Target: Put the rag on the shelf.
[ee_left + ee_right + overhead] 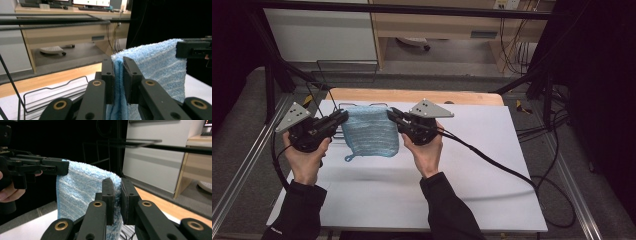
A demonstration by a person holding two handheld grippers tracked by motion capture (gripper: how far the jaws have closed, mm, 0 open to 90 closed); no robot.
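Blue towel (pixel 373 131) hangs above the bench (pixel 492 165) w/ left gripper (pixel 341 118) & right gripper (pixel 393 116) fingers each pinching a top corner.

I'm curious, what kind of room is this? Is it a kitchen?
Probably a lab or office workroom, not a kitchen: a metal frame surrounds the white table, cables hang behind, and a desk carries keyboards.

dim room, bright table
light falls from above on the white table (pixel 492 165), soft shadows lie under the forearms, the edges go black, and both gripper views are slightly soft.
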